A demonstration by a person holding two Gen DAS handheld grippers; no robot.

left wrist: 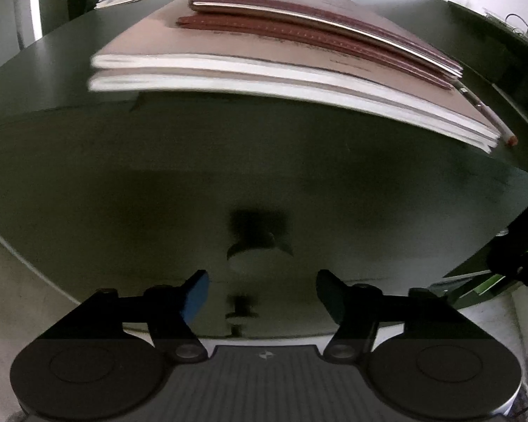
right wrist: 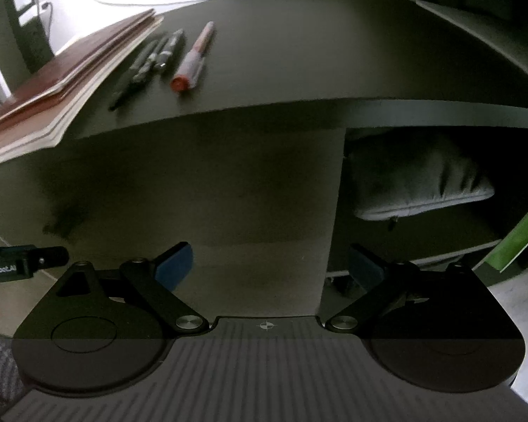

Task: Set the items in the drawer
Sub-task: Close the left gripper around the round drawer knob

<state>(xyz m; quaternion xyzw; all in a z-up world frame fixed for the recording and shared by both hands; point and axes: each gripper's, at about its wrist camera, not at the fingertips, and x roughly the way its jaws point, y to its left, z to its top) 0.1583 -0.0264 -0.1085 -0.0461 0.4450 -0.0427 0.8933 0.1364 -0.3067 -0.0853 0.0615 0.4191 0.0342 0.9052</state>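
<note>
Desk point(right wrist: 299, 52): dark top, carrying all the items.
Drawer front point(left wrist: 228, 176): dark panel under the desk edge, closed, with a knob point(left wrist: 257, 242) near its lower middle.
Cushion point(right wrist: 419, 183): grey, in the open space right of the drawer.
Book stack point(left wrist: 264, 70): two pale books with two maroon notebooks on top, overhanging the desk edge.
Marker point(right wrist: 193, 63): red-capped, right of the stack.
Pens point(right wrist: 148, 66): dark cluster between stack and marker.
Left gripper point(left wrist: 260, 295): jaws apart, nothing between them, just below the knob.
Right gripper point(right wrist: 269, 267): jaws spread wide, empty, before the drawer front.
</note>
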